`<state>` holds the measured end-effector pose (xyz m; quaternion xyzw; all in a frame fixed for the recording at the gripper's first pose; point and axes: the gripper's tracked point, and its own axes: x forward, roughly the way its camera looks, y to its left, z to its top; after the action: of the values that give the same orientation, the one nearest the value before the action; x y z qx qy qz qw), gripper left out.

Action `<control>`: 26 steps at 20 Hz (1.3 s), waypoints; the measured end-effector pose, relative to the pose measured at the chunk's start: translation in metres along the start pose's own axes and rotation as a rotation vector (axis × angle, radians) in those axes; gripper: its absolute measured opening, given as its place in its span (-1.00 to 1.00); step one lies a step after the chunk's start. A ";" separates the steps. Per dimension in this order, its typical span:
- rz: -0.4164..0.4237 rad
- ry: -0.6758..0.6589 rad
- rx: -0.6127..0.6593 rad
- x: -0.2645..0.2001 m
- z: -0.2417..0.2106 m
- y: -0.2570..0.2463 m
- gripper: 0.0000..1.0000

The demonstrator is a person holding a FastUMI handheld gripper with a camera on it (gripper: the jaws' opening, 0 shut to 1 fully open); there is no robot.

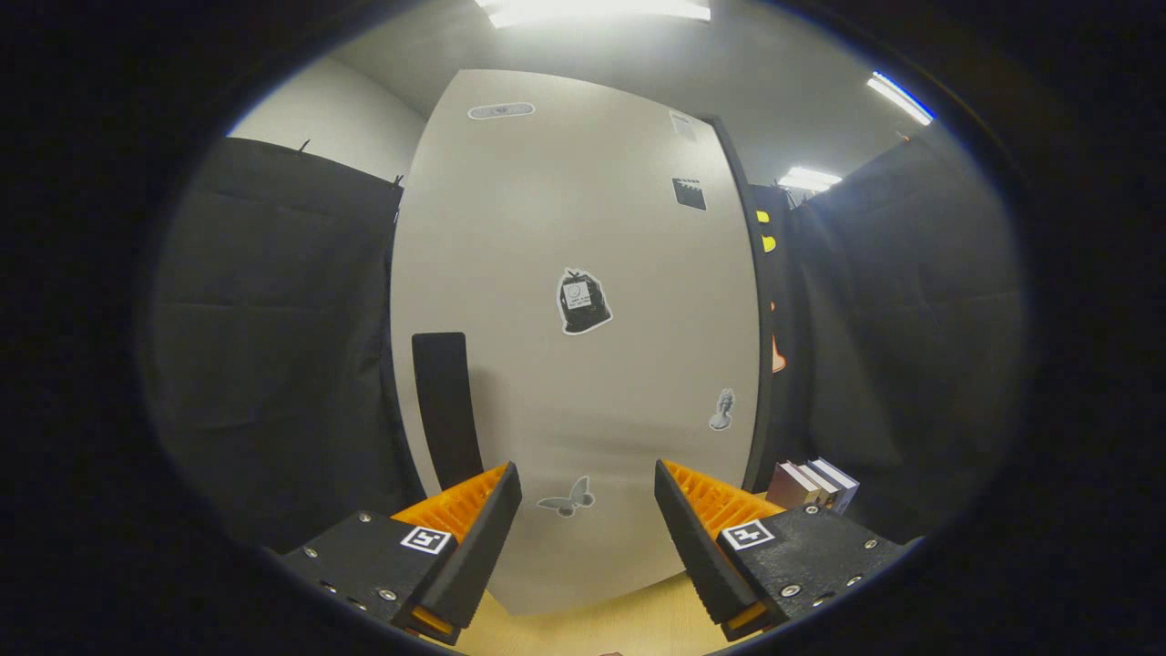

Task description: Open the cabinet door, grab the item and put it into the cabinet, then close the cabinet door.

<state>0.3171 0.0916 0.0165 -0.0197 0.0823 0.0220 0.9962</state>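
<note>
Recording booth, black cloth walls point(273, 346), strip ceiling lights point(592, 11)

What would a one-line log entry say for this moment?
gripper: open, empty | cabinet door: shut, ahead | handle: beyond left finger, untouched | books: right of cabinet | step: open door, not begun

Matt, smooth cabinet door point(574, 228) with paper-like stickers point(583, 302); pale wood-look table point(629, 624); matt cloth wall point(273, 346).

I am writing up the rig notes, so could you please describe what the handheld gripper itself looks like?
The gripper has two wedge-shaped fingers with ribbed inner pads, standing apart with nothing between them. Each sits on a black block fastened with small silver screws and carries a square black-and-white marker tag. No cables show.
</note>
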 end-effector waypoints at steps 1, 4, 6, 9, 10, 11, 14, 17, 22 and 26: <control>0.004 0.002 -0.003 0.005 -0.001 0.005 0.83; 0.006 0.018 -0.015 0.020 -0.007 0.015 0.84; -0.004 0.025 -0.020 0.028 -0.012 0.016 0.83; -0.006 0.049 -0.010 0.036 -0.025 0.017 0.83; -0.006 0.055 -0.006 0.038 -0.027 0.018 0.83; -0.011 0.052 -0.009 0.037 -0.028 0.016 0.83; 0.000 0.038 -0.013 0.030 -0.026 0.017 0.83; 0.024 0.013 0.001 0.007 -0.016 0.016 0.84; 0.039 -0.056 -0.011 -0.049 0.010 0.003 0.86; 0.031 -0.101 0.007 -0.100 0.018 -0.009 0.86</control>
<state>0.2218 0.0789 0.0506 -0.0141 0.0325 0.0380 0.9986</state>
